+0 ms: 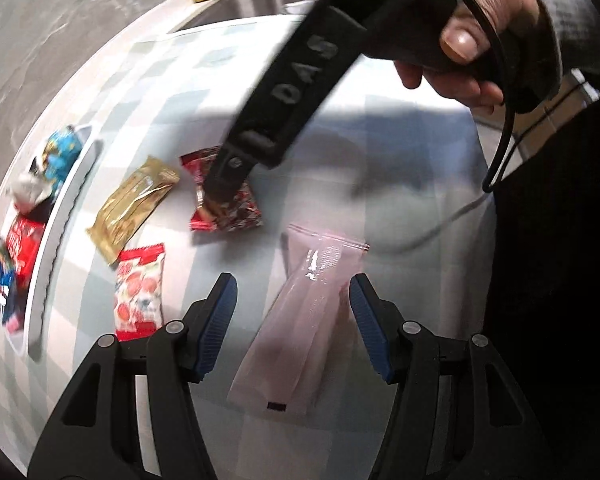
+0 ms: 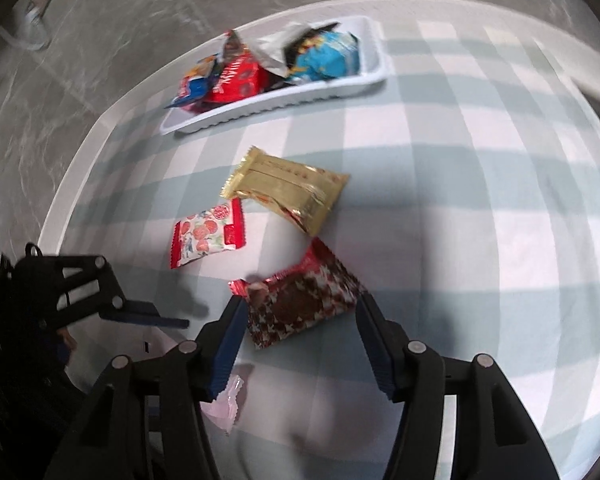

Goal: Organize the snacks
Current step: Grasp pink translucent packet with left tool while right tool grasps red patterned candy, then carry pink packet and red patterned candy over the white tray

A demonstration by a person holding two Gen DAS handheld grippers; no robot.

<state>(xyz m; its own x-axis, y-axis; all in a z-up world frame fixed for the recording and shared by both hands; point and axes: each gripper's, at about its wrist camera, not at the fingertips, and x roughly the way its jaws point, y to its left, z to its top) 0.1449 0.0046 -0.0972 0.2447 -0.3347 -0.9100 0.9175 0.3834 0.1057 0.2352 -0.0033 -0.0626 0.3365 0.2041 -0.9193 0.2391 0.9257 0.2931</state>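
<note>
The right hand-held gripper [image 2: 300, 312] stands open around the red packet [image 2: 300, 304] on the table [image 2: 480, 208], and should close on its middle, while the left hand-held gripper [image 1: 292, 304], also open, hovers over the pink pouch [image 1: 300, 320].

Four loose snacks lie flat on the tabletop: gold wrapper [image 2: 286, 192], strawberry packet [image 2: 207, 234] at its 8 o'clock, red patterned packet [image 2: 304, 300], pale pink pouch [image 1: 300, 320]. White tray [image 2: 284, 98] at 12 o'clock holds more.

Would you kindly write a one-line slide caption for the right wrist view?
Open right tongs straddle a red-and-white snack packet on the checked tablecloth, gold wrapper and filled white tray beyond.
</note>
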